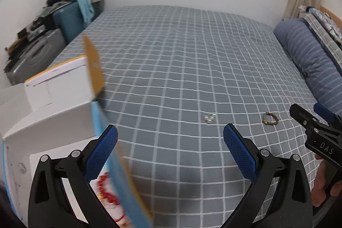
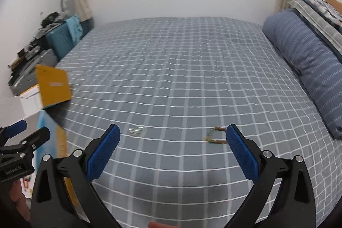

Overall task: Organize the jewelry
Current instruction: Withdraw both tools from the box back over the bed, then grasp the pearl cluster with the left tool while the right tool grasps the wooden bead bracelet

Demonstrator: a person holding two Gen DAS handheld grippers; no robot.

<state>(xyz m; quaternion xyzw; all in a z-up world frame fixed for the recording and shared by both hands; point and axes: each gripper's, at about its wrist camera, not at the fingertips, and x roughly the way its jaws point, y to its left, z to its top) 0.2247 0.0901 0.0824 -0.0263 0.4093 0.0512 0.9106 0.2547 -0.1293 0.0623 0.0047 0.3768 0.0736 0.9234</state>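
You are holding both hand-held grippers, left [image 1: 170, 138] and right [image 2: 173, 138], spread wide; only the left view is showing red beads [image 1: 106, 190] in the box [image 1: 53, 116], and "DAS".

Left tool [image 1: 170, 138] spread wide, right tool [image 2: 173, 139] spread wide

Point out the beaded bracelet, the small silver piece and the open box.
beaded bracelet [image 1: 270, 119], left wrist view, on the bead ring's lower rim.
small silver piece [image 1: 210, 118], left wrist view, on its middle.
open box [image 1: 53, 114], left wrist view, on its white wall.
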